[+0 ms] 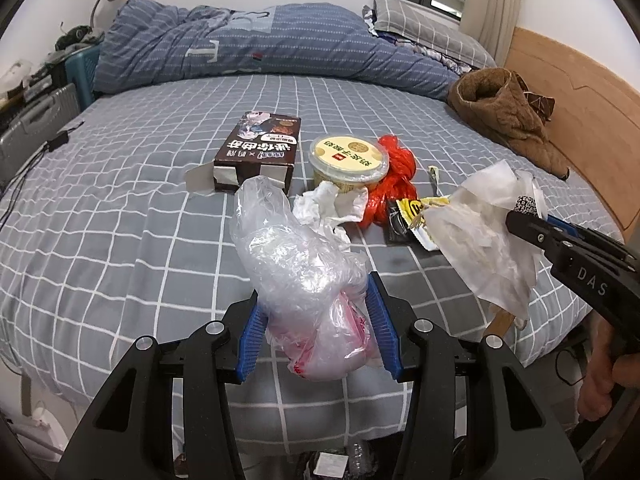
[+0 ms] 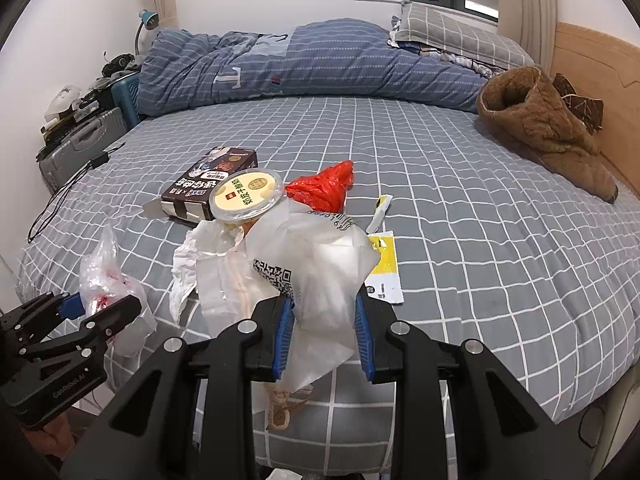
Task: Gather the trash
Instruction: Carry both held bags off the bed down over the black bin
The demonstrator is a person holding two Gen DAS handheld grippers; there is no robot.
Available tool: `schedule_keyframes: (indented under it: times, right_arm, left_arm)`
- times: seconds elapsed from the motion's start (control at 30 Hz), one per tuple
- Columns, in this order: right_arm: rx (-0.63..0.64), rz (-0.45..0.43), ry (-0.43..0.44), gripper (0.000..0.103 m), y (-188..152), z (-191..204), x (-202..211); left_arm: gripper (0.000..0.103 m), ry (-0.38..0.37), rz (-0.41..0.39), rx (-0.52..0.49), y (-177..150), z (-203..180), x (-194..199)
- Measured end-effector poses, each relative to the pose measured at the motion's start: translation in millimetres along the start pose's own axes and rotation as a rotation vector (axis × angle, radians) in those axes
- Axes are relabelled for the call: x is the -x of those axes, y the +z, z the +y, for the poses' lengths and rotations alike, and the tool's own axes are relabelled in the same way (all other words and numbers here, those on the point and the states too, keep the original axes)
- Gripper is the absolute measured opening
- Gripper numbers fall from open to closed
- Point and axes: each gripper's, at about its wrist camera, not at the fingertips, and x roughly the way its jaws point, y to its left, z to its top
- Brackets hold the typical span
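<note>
My left gripper (image 1: 316, 320) is shut on a clear plastic bag (image 1: 296, 264) with pink print, held above the bed's near edge; it also shows in the right wrist view (image 2: 108, 280). My right gripper (image 2: 324, 328) is shut on a white paper wrapper (image 2: 316, 272) with a QR code, seen in the left wrist view (image 1: 488, 232) too. On the bed lie a brown snack box (image 1: 260, 152), a round yellow-lidded tub (image 1: 350, 160), a crumpled white tissue (image 1: 332, 208), a red plastic bag (image 1: 394, 184) and a yellow-black sachet (image 1: 412, 216).
The grey checked bed sheet (image 1: 120, 208) carries a rolled blue duvet (image 1: 248, 44) at the back and a brown fleece garment (image 1: 504, 116) by the wooden headboard (image 1: 580, 92). A grey suitcase (image 2: 76, 144) and cables sit at the left.
</note>
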Motion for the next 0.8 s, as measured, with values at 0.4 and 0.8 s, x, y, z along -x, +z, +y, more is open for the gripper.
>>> schedule_keyframes:
  times: [0.4, 0.8]
  right_arm:
    - [-0.017, 0.016, 0.010, 0.026, -18, 2, 18]
    - [-0.015, 0.013, 0.020, 0.026, -32, 10, 41]
  left_arm:
    - [0.047, 0.024, -0.009, -0.010, -13, -8, 17]
    - [0.047, 0.042, -0.007, 0.004, -32, -6, 33]
